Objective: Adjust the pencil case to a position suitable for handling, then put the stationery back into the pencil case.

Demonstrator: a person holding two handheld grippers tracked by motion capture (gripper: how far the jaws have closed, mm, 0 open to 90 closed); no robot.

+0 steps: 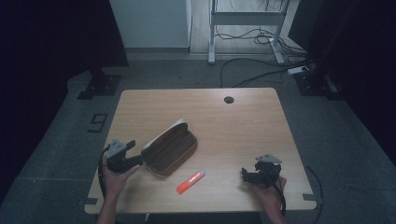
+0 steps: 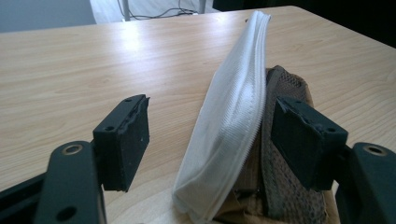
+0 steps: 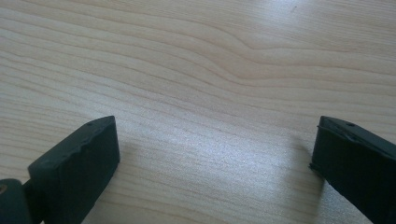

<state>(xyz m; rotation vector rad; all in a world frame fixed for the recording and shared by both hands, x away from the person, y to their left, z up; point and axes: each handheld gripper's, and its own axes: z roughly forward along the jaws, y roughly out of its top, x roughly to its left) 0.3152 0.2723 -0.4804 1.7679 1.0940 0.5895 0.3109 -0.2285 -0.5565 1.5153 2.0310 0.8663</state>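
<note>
Left hand-held gripper (image 2: 210,140) (jaws wide) straddles the pouch (image 2: 233,121), unclamped.

From my high view the room is dim and bluish, black at nine and three o'clock, with the worktop (image 1: 233,126) the one lit patch and fine grain over everything. The orange marker (image 1: 190,181) glows overexposed, its label unreadable. My left tool's camera is much brighter: light pours from twelve o'clock, glaring on the wood, and the white pouch edge (image 2: 233,116) is sharp nearby but softens farther off. My right tool's camera shows a pale sheen mid-frame, soft shadows beside both black jaws, and blurred jaw edges.
</note>
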